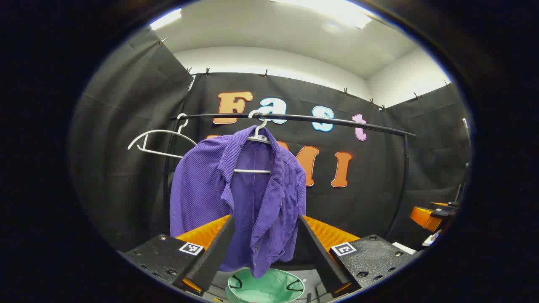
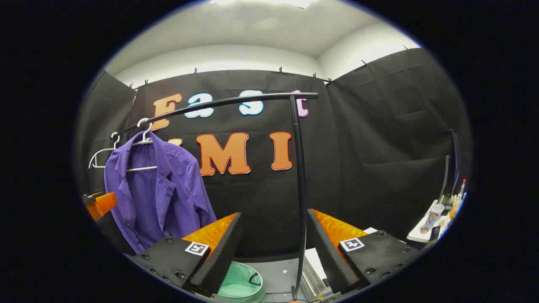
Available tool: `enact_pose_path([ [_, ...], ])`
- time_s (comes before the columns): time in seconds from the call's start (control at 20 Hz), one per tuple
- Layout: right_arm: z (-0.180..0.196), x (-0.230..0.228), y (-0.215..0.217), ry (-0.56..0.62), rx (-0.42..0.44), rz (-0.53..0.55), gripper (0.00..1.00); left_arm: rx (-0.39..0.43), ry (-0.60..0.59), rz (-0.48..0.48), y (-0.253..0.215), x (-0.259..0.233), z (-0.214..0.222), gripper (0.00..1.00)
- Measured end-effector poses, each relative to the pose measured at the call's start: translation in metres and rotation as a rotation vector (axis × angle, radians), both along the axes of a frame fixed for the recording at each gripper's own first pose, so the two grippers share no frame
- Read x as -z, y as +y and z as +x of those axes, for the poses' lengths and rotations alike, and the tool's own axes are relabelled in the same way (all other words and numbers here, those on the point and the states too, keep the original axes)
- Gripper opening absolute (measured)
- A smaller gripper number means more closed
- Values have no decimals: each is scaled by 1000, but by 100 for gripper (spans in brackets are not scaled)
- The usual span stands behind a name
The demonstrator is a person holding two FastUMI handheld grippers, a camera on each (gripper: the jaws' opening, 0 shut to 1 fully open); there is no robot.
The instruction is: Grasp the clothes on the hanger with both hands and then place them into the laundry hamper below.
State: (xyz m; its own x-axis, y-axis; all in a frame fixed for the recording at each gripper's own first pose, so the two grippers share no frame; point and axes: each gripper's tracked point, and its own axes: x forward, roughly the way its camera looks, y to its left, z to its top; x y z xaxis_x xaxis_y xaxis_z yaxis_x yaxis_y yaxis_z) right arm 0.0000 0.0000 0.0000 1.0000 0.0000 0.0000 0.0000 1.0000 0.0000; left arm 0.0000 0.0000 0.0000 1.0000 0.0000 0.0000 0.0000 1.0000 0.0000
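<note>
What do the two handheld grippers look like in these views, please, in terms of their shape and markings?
Left gripper and right gripper look alike: two wedge-shaped fingers tapering forward, each mounted on a black block studded with screws. Every block carries a small square black-and-white marker. Ribbed surfaces run behind the fingers.

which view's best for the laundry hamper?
Left gripper view: the green hamper sits centred under the purple shirt, framed between the open left gripper, with most of its rim and both handles showing. In the right gripper view the hamper is partly hidden behind a finger.
</note>
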Motion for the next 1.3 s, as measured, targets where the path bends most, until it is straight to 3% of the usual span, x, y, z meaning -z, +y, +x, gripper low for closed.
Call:
enact_pose_path([
  [0.05, 0, 2, -1, 4, 2, 0, 90, -2, 2, -2, 0, 0, 0, 99],
  [0.1, 0, 2, 0, 10, 2, 1, 92, -6, 6, -1, 1, 2, 1, 92],
  [0.15, 0, 3, 0, 13, 0, 2, 94, -10, 11, -1, 1, 2, 1, 99],
  [0.25, -1, 3, -3, 14, 3, 3, 97, -18, 23, -2, 2, 5, 1, 99],
  [0.3, -2, 3, -5, 15, 3, 4, 89, -18, 28, -2, 2, 5, 1, 99],
  [0.35, -1, 3, -5, 13, 4, 3, 97, -18, 32, 0, 2, 5, 1, 99],
  [0.5, 2, 4, -2, 14, -8, 0, 97, -29, 28, 20, 5, 5, 1, 99],
  [0.55, 2, 6, 0, 17, -14, 1, 89, -32, 29, 23, 5, 6, 1, 99],
  [0.6, 3, 6, 2, 20, -22, 1, 98, -36, 30, 22, 6, 7, 0, 98],
  [0.75, 9, 9, 11, 26, -44, -5, 98, -49, 35, 23, 10, 8, -2, 93],
  [1.0, 20, 18, 50, 52, -141, 3, 98, -115, 61, 3, 24, 13, -2, 92],
  [1.2, 37, 26, 105, 79, -262, 29, 98, -162, 84, 7, 34, 18, 0, 95],
  [1.3, 45, 29, 134, 90, -326, 27, 98, -183, 69, 22, 41, 15, 5, 92],
])
